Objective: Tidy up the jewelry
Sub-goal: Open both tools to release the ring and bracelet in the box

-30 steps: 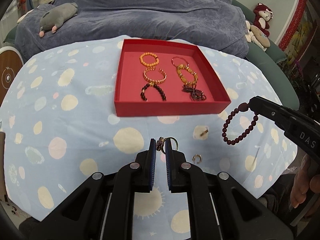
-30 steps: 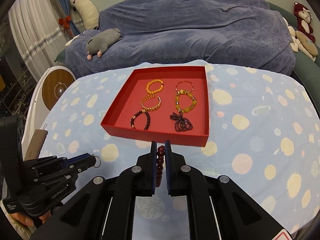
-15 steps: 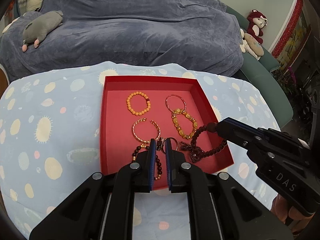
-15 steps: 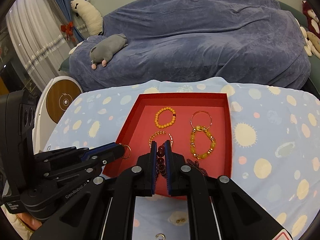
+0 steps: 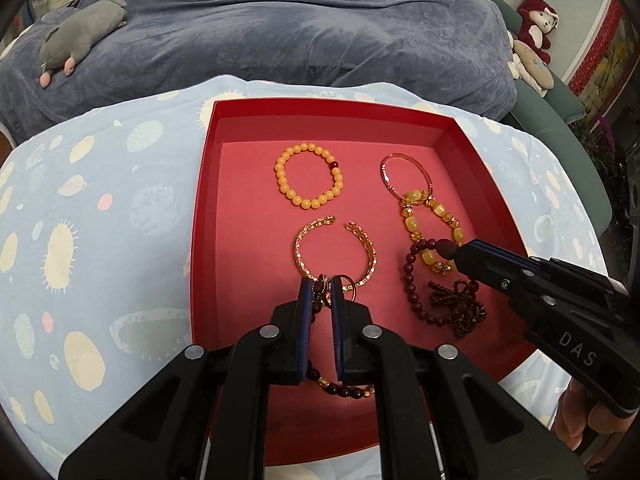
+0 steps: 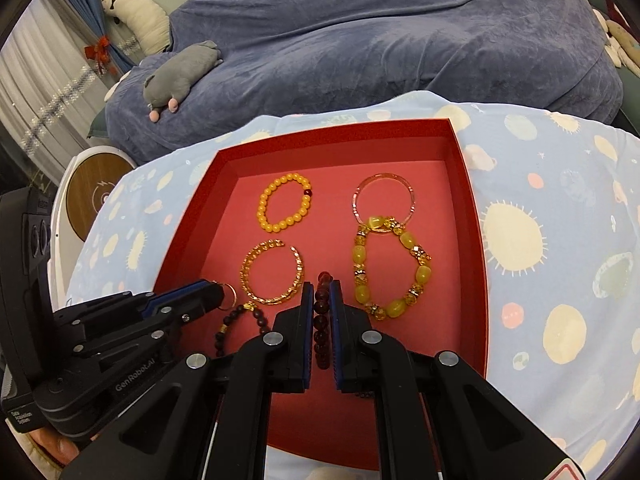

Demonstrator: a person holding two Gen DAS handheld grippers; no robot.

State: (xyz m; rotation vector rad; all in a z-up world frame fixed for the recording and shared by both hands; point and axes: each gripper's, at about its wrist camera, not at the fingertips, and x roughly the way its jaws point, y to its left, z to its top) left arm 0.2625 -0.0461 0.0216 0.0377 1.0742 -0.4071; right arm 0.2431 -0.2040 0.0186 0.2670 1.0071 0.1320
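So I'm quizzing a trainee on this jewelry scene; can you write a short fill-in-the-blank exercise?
1. The right gripper is shut on a dark red ____ bracelet.
2. The left gripper pinches a small ____.
3. Both grippers are over the ____ tray.
4. The plush mouse is ____.

Missing words: bead; ring; red; grey

Bracelets lie in tray on tablecloth
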